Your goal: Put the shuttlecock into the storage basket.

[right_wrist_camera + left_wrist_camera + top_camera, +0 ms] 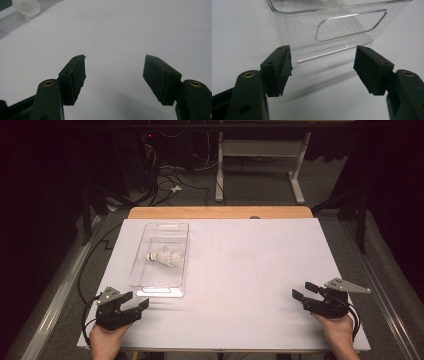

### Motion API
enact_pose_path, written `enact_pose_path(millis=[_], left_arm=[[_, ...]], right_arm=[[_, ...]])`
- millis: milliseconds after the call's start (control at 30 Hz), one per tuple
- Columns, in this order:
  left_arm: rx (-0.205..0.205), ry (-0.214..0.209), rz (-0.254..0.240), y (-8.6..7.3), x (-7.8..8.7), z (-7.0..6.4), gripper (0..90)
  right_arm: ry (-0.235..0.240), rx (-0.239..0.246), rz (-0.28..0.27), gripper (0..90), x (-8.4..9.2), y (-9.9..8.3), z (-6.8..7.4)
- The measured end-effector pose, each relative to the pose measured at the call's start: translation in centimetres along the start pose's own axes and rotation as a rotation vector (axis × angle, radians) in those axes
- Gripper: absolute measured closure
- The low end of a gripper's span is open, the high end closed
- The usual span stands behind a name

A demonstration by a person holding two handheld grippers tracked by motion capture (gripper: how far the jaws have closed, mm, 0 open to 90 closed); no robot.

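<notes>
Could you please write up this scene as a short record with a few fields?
surface: white table top
container: clear plastic bin, lying lengthwise at the left half of the table, handle cut-out in its near wall
contents: white shuttlecock lying on its side in the bin
left hand-held gripper: jaws apart, nothing between them, just short of the bin's near end
right hand-held gripper: jaws apart, nothing between them, over bare table at the near right
contact: neither gripper touches the bin or shuttlecock
</notes>
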State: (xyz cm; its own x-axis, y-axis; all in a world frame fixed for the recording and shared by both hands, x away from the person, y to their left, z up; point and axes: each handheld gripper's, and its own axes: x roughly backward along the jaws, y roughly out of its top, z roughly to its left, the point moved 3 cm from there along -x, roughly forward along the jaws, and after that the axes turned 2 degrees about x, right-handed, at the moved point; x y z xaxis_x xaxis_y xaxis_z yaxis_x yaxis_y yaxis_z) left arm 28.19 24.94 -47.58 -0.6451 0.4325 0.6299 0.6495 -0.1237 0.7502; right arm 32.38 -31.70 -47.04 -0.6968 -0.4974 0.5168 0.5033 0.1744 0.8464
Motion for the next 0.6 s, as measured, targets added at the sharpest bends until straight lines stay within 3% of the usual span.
enact_pose_path(millis=[600], left_arm=[[-0.006,-0.002,-0.005,-0.03,0.26,-0.14,31.5]], right_arm=[[-0.002,-0.028,-0.012,33.5,0.48,-0.48,-0.30]])
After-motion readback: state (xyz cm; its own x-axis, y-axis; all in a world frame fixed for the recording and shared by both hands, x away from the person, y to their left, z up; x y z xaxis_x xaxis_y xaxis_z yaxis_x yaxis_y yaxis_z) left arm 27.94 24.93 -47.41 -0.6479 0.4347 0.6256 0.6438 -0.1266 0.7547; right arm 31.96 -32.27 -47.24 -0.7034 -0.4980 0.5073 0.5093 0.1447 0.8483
